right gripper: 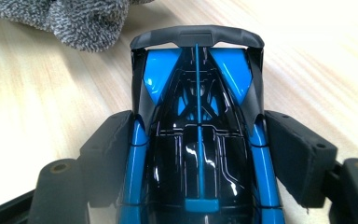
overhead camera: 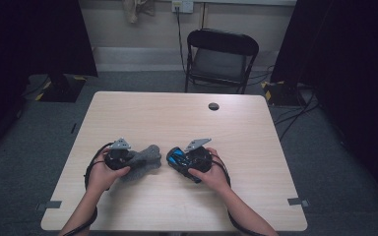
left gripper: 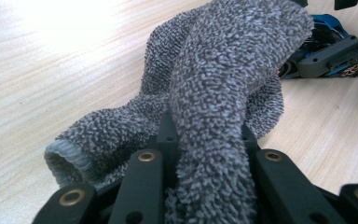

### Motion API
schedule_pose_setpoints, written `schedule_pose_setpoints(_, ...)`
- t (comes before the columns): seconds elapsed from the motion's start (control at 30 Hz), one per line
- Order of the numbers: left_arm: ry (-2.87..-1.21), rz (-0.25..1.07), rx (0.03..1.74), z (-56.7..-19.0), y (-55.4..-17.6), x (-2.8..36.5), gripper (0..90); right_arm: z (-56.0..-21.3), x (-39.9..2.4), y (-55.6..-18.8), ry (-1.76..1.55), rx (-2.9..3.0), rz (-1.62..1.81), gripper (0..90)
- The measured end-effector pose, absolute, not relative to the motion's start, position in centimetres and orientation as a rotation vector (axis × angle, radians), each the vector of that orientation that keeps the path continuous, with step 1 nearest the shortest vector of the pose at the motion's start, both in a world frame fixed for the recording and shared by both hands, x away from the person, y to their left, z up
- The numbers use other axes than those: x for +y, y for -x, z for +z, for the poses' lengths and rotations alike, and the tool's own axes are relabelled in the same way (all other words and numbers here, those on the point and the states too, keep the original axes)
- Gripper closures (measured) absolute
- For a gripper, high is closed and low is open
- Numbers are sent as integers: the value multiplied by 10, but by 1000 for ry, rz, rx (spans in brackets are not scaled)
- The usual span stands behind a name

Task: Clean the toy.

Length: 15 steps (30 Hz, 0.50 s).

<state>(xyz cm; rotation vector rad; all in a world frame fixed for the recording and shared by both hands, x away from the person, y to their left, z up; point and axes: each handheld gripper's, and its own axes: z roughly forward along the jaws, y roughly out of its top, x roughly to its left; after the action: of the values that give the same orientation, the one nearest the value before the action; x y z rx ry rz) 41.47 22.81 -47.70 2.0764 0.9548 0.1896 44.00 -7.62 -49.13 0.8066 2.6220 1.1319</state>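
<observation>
A grey terry cloth [overhead camera: 142,162] lies bunched on the wooden table [overhead camera: 177,123], left of centre near the front. My left gripper [overhead camera: 123,160] is shut on a fold of the cloth [left gripper: 223,93], which rises between its black jaws. A blue and black toy car [overhead camera: 179,160] sits just right of the cloth. My right gripper [overhead camera: 187,161] is shut on the toy car [right gripper: 198,140], its two pads [right gripper: 107,158] pressed against the car's sides, with the rear wing pointing away. The cloth's edge [right gripper: 74,18] lies just beyond the car.
A black folding chair [overhead camera: 221,56] stands behind the table's far edge. A dark round cable hole [overhead camera: 213,106] sits near the far edge of the table. Black stands and cables flank the table on the carpet.
</observation>
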Motion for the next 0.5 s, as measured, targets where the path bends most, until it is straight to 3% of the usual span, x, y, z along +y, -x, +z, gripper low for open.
schedule_pose_setpoints(0.17, -2082, 186, 953, -478, -415, 229, 723, -491, -71, -438, -728, 2593, 1116, 260)
schedule_pose_setpoints(0.27, -2081, 181, 956, -478, -416, 229, 722, -490, -66, -439, -637, 2610, 1045, 186)
schedule_pose_setpoints(0.5, -2084, 177, 955, -480, -417, 228, 722, -490, -61, -446, -705, 2617, 1090, 149)
